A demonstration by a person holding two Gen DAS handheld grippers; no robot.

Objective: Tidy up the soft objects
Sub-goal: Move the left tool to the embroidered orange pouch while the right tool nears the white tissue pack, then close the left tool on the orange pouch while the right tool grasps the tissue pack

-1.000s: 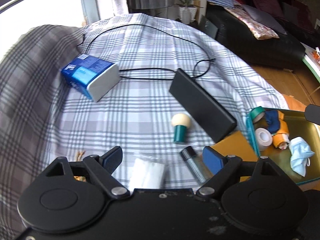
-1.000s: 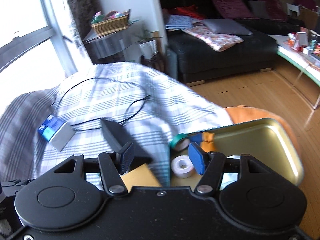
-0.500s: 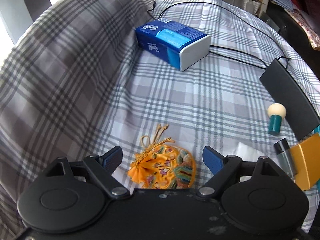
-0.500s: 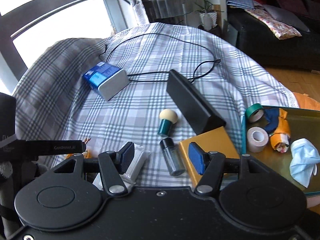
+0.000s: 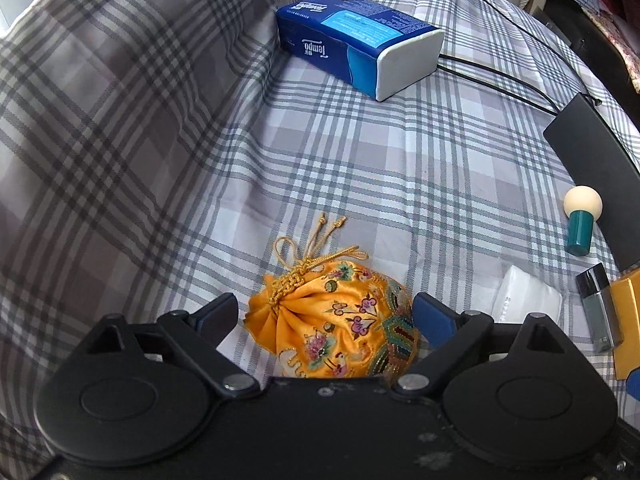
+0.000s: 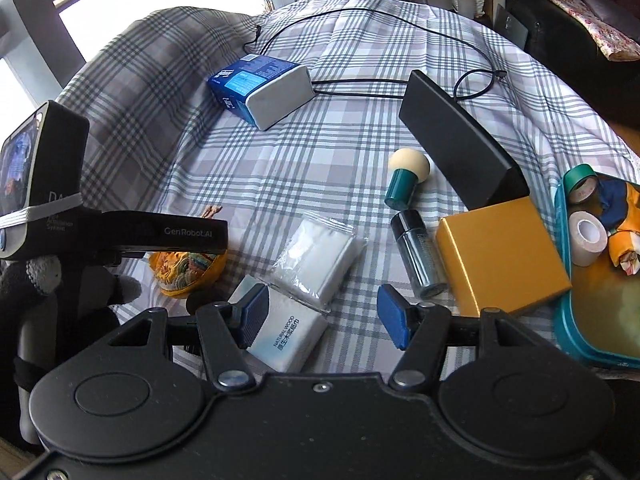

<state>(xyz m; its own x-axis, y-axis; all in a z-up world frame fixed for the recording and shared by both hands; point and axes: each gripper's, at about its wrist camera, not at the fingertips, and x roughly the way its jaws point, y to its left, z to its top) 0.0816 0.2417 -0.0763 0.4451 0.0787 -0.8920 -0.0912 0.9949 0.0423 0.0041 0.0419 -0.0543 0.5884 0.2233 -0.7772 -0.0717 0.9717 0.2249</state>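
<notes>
The grey-and-white plaid cloth (image 5: pixel 360 152) is covering the whole tabletop and rising in a soft fold along the left of the left wrist view, so that side is giving little room, while the middle of the cloth is lying open toward the blue-and-white tissue pack (image 5: pixel 360 42) farther off. At the right edge in the right wrist view, the teal-rimmed gold metal tray (image 6: pixel 600 304) is already holding tape rolls and a bundled cloth, and it looks like the likely place for the soft things. Between it and the work in hand, the long black box (image 6: pixel 460 144), the gold rectangular box (image 6: pixel 504 256) and the dark glass vial (image 6: pixel 420 256) are crowding the path, so any carry should be going over them, not through. The left claw (image 5: pixel 324 316) is widening its jaws around the orange embroidered drawstring pouch (image 5: pixel 332 320), which is sitting on the cloth between the pads with neither pad pressing it; a good grip should be closing on the plump body, clear of the gold cord and without pinching the cloth beneath. The right claw (image 6: pixel 324 316) is standing apart and empty over the white tissue packet (image 6: pixel 288 340), beside the clear bag of white pads (image 6: pixel 316 260).
</notes>
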